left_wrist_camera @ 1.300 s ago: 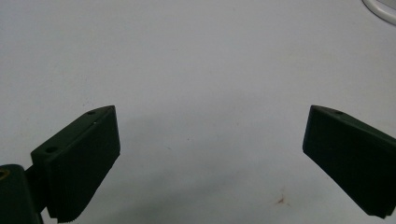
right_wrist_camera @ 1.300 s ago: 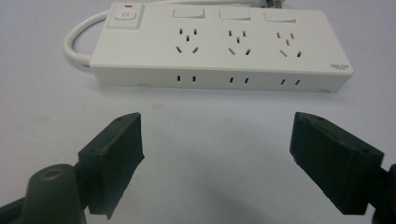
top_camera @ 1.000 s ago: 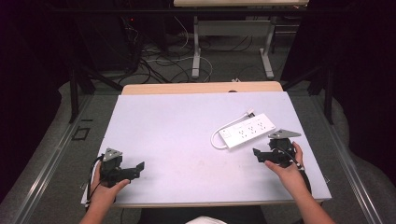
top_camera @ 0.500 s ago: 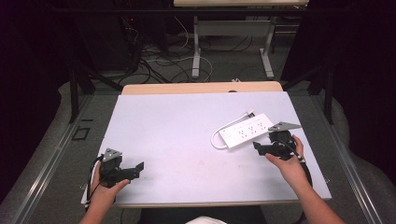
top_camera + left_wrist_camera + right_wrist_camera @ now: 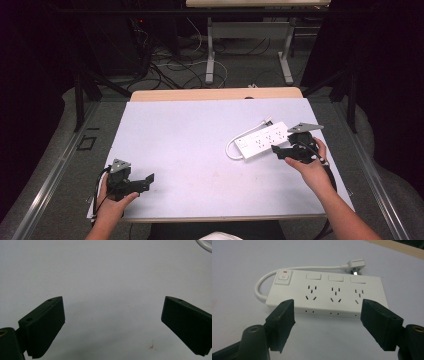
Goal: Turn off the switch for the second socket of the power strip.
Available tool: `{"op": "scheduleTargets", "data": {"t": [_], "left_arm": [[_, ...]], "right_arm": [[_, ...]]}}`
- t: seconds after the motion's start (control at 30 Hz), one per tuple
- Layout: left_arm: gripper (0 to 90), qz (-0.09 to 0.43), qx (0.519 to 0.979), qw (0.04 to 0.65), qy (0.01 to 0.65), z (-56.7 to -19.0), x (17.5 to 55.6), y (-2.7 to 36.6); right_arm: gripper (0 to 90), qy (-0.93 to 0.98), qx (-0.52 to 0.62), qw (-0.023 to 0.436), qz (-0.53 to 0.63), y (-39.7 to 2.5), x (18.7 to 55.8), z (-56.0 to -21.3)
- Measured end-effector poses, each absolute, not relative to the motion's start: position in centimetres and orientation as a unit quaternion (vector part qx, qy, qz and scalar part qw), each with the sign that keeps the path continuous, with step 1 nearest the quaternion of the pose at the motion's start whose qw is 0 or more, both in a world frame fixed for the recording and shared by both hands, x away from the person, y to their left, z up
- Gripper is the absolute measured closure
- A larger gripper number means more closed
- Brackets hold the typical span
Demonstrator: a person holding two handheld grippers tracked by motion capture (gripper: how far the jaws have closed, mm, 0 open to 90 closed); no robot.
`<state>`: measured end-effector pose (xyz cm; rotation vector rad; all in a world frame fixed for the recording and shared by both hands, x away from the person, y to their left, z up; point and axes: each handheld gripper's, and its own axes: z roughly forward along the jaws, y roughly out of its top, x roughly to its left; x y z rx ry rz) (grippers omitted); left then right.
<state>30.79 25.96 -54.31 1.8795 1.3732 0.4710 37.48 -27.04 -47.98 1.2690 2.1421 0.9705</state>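
Moved forward within the last second: right gripper (image 5: pixel 276 151), jaws spread wide, now just short of the strip (image 5: pixel 327 293) at the table's (image 5: pixel 190 140) right side. Probably lining up for a grab. Left gripper (image 5: pixel 112 327) unchanged, agape over bare tabletop. Cord (image 5: pixel 262 287) and plug (image 5: pixel 355 266) behind; nothing blocking.
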Motion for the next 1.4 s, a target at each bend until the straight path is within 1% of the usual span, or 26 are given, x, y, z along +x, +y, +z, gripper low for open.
{"op": "scheduleTargets", "data": {"t": [0.7,0.8,1.1,1.33,1.4], "left_arm": [[5.1,0.18,0.732,0.374,0.539,-54.3,30.8,26.0],[5.1,0.18,0.732,0.374,0.54,-54.3,30.8,26.0],[5.2,0.179,0.732,0.374,0.54,-54.3,30.8,26.0],[5.4,0.18,0.733,0.374,0.54,-54.3,30.8,26.0],[5.4,0.179,0.733,0.374,0.54,-54.3,30.8,26.0]], "right_arm": [[27.9,0.793,0.445,0.236,0.342,-26.0,39.5,-46.7],[28.0,0.796,0.448,0.227,0.339,-25.8,39.8,-46.6],[28.9,0.805,0.447,0.227,0.318,-25.2,41.0,-46.2],[28.9,0.807,0.455,0.214,0.309,-25.0,42.0,-45.9],[29.2,0.808,0.454,0.217,0.306,-24.9,42.4,-45.8]]}}
